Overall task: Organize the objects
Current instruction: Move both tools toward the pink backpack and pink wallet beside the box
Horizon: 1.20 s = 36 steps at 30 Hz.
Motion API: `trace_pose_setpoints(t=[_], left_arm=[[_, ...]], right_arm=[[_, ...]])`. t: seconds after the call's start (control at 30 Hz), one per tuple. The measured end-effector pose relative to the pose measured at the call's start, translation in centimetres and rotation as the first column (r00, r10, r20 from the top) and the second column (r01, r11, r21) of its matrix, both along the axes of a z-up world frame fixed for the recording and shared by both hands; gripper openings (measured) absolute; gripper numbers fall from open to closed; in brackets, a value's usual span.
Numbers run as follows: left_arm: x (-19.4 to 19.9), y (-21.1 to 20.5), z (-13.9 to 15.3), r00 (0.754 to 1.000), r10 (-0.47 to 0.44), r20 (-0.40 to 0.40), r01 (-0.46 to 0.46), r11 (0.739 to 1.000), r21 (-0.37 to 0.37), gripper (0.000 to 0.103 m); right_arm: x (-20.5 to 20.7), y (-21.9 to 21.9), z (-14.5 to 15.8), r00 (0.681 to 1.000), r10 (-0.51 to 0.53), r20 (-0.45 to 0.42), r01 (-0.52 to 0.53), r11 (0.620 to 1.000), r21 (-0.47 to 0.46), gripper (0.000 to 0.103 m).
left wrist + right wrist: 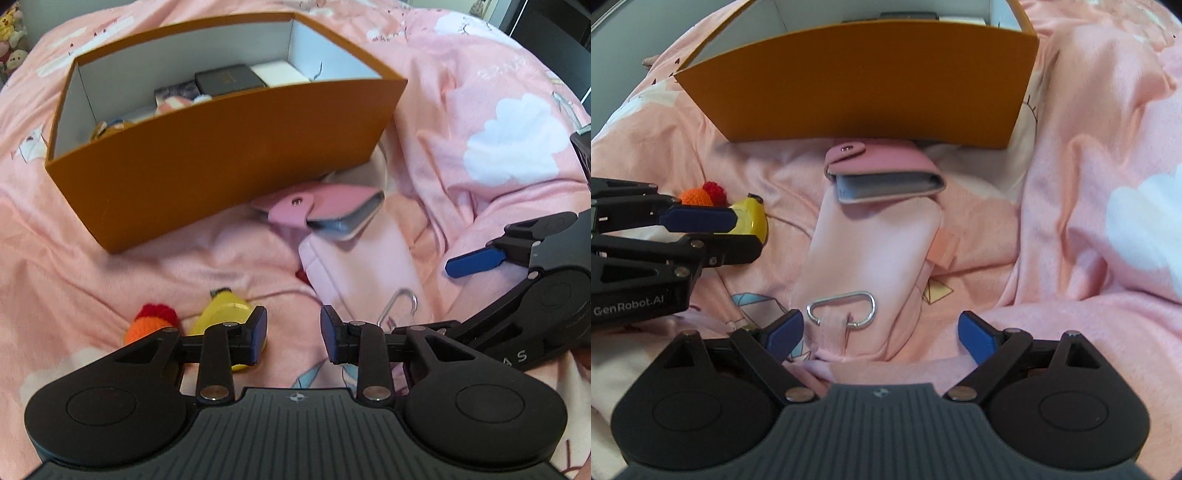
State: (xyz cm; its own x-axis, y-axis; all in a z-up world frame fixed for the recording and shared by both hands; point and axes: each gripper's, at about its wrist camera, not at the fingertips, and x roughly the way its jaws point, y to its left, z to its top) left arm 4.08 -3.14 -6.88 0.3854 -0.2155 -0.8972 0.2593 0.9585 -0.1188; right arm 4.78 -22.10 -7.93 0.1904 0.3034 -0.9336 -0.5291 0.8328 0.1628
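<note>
An open orange box point(229, 155) stands on a pink bedspread and holds a black box point(229, 79), a white box point(280, 72) and small items. In front of it lie a pink wallet point(325, 210), a pale pink pouch point(871, 251) with a metal clip point(842, 308), a yellow toy point(221, 314) and an orange-red knitted toy point(151, 321). My left gripper point(293, 336) is open and empty beside the yellow toy. My right gripper point(881, 336) is open and empty, low over the pouch's clip end; the box point(864, 85) stands beyond.
The pink bedspread point(498, 129) is rumpled in folds around the objects. Plush toys point(11, 33) sit at the far left edge. A dark piece of furniture point(554, 29) stands at the far right. The left gripper shows in the right wrist view point(698, 219).
</note>
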Motion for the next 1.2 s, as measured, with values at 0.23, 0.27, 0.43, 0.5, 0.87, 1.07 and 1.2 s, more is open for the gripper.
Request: trace_pose_setpoints(t=[0.23,0.27,0.43,0.5,0.87,1.07,1.2], left_arm=[[-0.1,-0.2,-0.5,0.999,-0.032,-0.033,0.032,0.999,0.0,0.036],[-0.1,-0.2,-0.5,0.999,-0.032,-0.034,0.032,0.999,0.0,0.036],[-0.1,-0.2,-0.6,0.999,-0.026,-0.042,0.026,1.0,0.004,0.036],[-0.1,-0.2,-0.5,0.999,-0.026,-0.038,0.026,1.0,0.004,0.036],[-0.9,1.2,1.1,0.999,-0.013,0.033,0.016,0.997,-0.069,0.036],[-1.2,1.1,1.9,0.997,-0.029,0.073,0.036,0.994,-0.102,0.036],[-1.3,0.5,2.2,0.991,-0.073,0.114,0.085,0.991,-0.108,0.037]], right_arm=[[-0.3,0.6,-1.3,0.999,0.026,-0.032,-0.027,0.999,-0.024,0.095],[-0.2,0.8,-1.5,0.999,0.034,-0.033,-0.035,0.999,-0.027,0.095],[-0.2,1.0,-1.7,0.998,0.059,-0.038,-0.06,0.998,-0.018,0.089],[-0.4,1.1,-1.7,0.997,0.073,-0.041,-0.073,0.997,-0.009,0.08],[-1.7,0.6,2.2,0.99,0.08,0.114,-0.085,0.996,0.038,0.062],[-1.2,0.5,5.5,0.967,0.062,0.249,-0.087,0.992,0.094,0.059],[0.2,1.0,6.5,0.957,0.042,0.287,-0.081,0.989,0.125,0.058]])
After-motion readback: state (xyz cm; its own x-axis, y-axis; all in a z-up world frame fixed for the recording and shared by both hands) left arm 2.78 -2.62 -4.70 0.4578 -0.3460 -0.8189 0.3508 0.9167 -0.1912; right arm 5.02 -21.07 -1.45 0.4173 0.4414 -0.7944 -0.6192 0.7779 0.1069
